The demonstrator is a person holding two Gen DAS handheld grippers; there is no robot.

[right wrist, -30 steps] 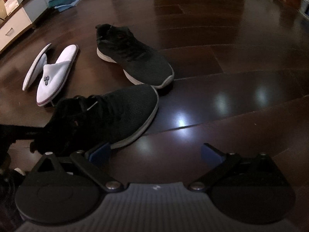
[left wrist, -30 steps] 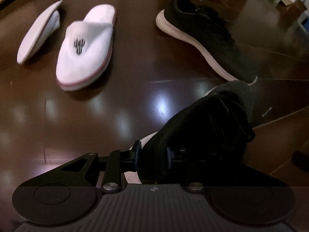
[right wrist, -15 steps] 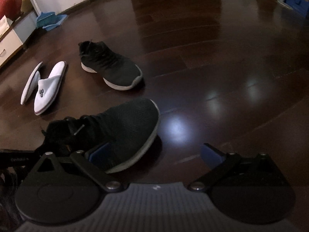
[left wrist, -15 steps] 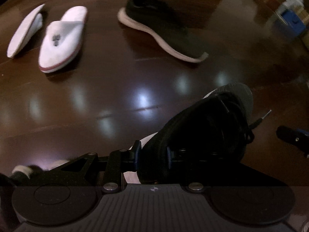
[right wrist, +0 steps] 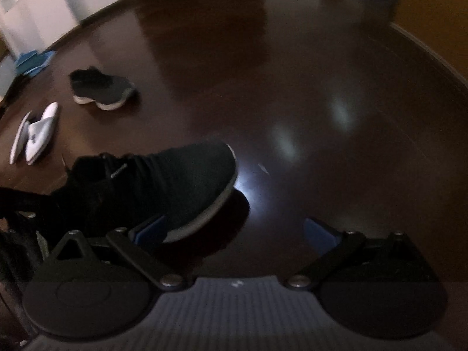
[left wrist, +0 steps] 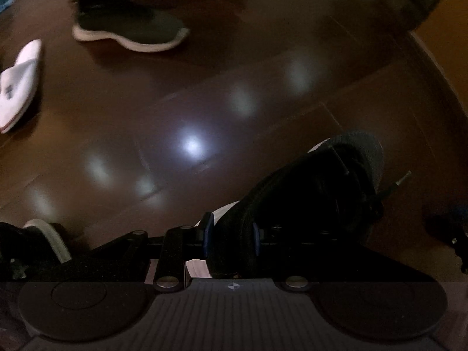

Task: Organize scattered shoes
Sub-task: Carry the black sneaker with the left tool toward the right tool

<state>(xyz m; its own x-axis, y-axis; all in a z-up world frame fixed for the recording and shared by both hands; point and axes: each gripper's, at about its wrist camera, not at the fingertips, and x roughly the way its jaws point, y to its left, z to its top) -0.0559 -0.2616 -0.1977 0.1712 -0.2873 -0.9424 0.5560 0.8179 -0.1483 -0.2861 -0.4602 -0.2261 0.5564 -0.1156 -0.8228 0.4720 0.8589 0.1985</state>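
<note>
My left gripper is shut on the heel collar of a black sneaker with a white sole, held above the dark wood floor. That same black sneaker shows in the right wrist view, lifted with its toe to the right. My right gripper is open with nothing between its fingers. The second black sneaker lies on the floor farther off. A white slipper lies at the left edge; the white slipper pair lies together, one on its side.
Dark glossy wood floor stretches ahead with light glare. Blue items and a white cabinet stand at the far left. An orange-brown surface borders the right. A dark shoe toe shows at lower left.
Both grippers rose and swung right, away from the shoes on the floor. The held sneaker came along in my left gripper. The slippers and second sneaker look smaller and farther left.
</note>
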